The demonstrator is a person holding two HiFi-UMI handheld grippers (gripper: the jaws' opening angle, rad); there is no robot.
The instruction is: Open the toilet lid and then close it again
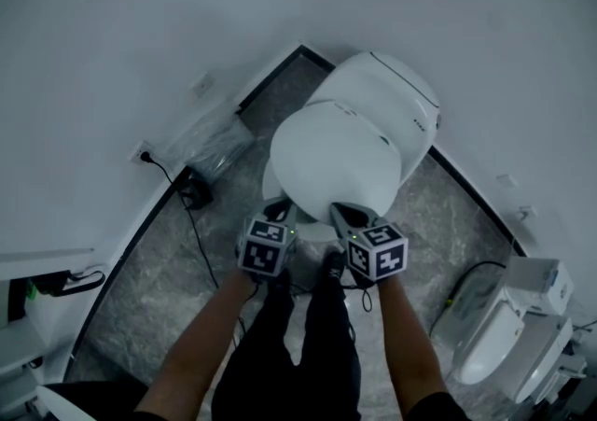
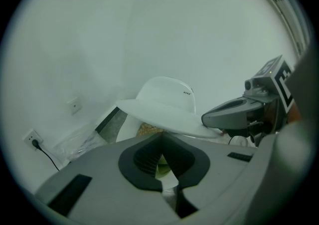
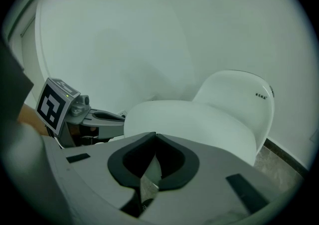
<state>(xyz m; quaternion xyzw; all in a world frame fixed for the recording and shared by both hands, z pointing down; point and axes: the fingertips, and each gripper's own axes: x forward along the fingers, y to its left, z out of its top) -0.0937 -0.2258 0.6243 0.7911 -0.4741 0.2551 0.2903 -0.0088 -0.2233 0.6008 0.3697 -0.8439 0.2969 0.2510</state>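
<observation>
The fingers of your left gripper (image 1: 280, 209) and right gripper (image 1: 348, 215) are shut tight and hold nothing. The toilet lid (image 1: 336, 158) sits half up. You seem to be closing it, so next ease it down softly.

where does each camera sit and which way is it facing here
Head view: on the person's head, steeply down at the toilet lid and floor; forearms, legs, left gripper and right gripper show.
Left gripper view: on the left gripper, along its shut jaws toward the part-raised lid and wall; right gripper at right.
Right gripper view: on the right gripper, along its shut jaws at the lid; left gripper at left.
Shared: all three show the lid; each gripper view shows the other gripper.
</observation>
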